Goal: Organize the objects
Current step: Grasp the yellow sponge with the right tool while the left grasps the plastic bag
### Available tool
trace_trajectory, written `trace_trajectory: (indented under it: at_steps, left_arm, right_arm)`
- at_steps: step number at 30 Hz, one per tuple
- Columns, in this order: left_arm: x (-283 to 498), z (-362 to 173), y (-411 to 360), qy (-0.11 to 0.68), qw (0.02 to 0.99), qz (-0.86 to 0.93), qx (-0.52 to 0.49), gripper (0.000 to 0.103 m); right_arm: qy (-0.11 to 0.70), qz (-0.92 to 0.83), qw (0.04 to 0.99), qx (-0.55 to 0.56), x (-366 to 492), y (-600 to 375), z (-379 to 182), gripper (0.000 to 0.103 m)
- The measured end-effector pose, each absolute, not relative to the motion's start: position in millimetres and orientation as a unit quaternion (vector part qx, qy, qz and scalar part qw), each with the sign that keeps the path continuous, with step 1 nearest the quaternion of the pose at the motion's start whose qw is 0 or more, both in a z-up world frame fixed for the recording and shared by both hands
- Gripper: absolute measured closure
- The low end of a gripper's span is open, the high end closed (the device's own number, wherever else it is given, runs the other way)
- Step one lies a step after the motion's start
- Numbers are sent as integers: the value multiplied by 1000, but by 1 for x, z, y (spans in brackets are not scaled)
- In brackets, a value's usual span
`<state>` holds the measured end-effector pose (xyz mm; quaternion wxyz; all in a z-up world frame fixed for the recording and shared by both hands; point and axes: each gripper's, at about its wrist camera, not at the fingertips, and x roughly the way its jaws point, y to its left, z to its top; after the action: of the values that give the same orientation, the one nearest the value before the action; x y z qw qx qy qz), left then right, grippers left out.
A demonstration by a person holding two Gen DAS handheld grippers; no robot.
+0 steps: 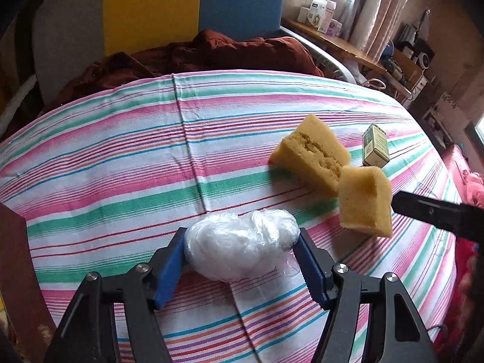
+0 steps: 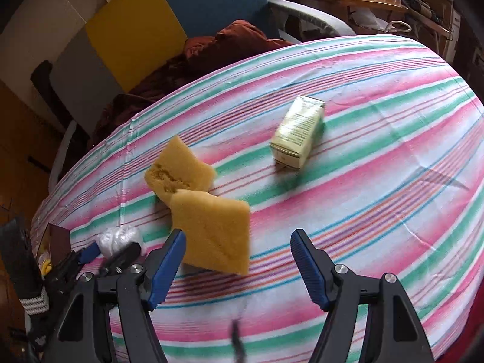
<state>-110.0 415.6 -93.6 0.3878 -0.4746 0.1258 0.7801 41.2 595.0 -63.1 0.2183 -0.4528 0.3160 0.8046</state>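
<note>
A crumpled clear plastic bag bundle (image 1: 239, 251) lies on the striped tablecloth (image 1: 121, 157). My left gripper (image 1: 242, 236) has its blue pads pressed against both ends of it. Two yellow sponges lie to its right: a larger one (image 1: 311, 154) and a nearer one (image 1: 364, 199) that touch at a corner. Behind them rests a small green carton (image 1: 376, 145). In the right wrist view my right gripper (image 2: 237, 234) stands open above the cloth, and the nearer sponge (image 2: 214, 230) lies just beyond its left finger. The carton (image 2: 298, 131) is farther off.
A brown box (image 1: 13, 260) stands at the table's left edge. A rust-coloured blanket (image 1: 211, 51) lies on a seat behind the table. Shelves with boxes and clutter (image 1: 323, 15) fill the back right. One finger of the right gripper (image 1: 429, 211) reaches in from the right.
</note>
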Motion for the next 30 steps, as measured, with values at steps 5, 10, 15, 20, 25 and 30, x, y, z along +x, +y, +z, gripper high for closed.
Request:
trace_trajectory:
  at_steps: [5, 10, 15, 20, 25, 30]
  left_arm:
    - [-104, -97, 416, 142, 389, 785, -460, 33]
    - [-100, -100, 417, 157, 389, 789, -448, 34]
    - [-97, -102, 419, 168, 386, 794, -439, 34]
    - [-96, -103, 421, 174, 383, 797, -434, 34]
    - [-95, -104, 421, 174, 382, 799, -430, 34]
    - [-95, -104, 422, 176, 381, 801, -427, 34]
  right_arm:
    - [312, 805, 196, -465, 26, 589, -68, 21]
    - [304, 804, 193, -474, 13, 587, -73, 21]
    - [319, 800, 188, -472, 3, 590, -77, 21]
    - [314, 803, 182, -473, -3, 589, -79, 23]
    - [307, 811, 173, -466, -5, 587, -78, 35]
    - [295, 814, 170, -471, -7, 584, -78, 40]
